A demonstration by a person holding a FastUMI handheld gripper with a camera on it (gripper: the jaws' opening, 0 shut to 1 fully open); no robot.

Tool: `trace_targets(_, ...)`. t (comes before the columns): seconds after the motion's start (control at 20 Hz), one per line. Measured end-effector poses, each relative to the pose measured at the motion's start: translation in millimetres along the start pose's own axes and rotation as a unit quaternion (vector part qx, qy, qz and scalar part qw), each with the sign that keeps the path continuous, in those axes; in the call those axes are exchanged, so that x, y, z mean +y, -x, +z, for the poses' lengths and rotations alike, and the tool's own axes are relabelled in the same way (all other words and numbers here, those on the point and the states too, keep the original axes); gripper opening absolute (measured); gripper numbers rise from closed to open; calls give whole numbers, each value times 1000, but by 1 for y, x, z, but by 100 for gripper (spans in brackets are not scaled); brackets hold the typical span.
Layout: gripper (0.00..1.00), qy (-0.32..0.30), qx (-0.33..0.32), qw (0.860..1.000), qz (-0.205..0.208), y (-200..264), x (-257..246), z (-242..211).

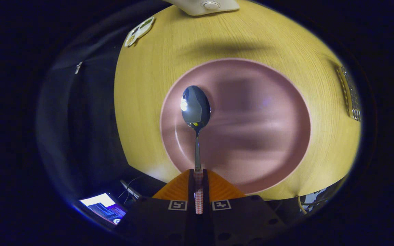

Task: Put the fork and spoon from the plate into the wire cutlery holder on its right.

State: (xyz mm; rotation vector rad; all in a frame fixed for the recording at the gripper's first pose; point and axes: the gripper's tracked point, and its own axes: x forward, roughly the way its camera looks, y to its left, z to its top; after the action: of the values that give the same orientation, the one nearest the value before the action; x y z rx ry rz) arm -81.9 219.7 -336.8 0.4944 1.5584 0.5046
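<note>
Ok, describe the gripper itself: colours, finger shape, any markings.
The gripper has two orange, finely ribbed fingers that taper to a wedge toward the tips. Behind them sits a black, blocky body with round holes in it. Two small square black-and-white tracking markers sit side by side where the fingers meet the body.

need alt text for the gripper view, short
The tongs are shut on a spoon by its handle, bowl pointing ahead over a pink plate on a wooden table. The wire cutlery holder stands right of the plate.
</note>
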Motion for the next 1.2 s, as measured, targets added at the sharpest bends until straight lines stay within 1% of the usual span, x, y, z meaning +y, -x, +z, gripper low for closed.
trace_targets(0.2, 11, 44, -7, 999, 19, 81, -8, 7)
trace_targets(0.3, 11, 59, -15, 998, 11, 127, -24, 17)
trace_targets(0.45, 11, 77, -17, 996, -29, 185, -64, 29)
trace_targets(0.6, 11, 80, 19, 993, -83, 222, -116, 24)
trace_targets(0.75, 11, 79, 76, 985, -132, 244, -154, 16)
trace_targets(0.85, 11, 73, 118, 979, -150, 252, -172, 12)
trace_targets(1.05, 11, 53, 197, 958, -201, 254, -199, 16)
trace_targets(1.2, 11, 38, 240, 946, -214, 248, -204, 23)
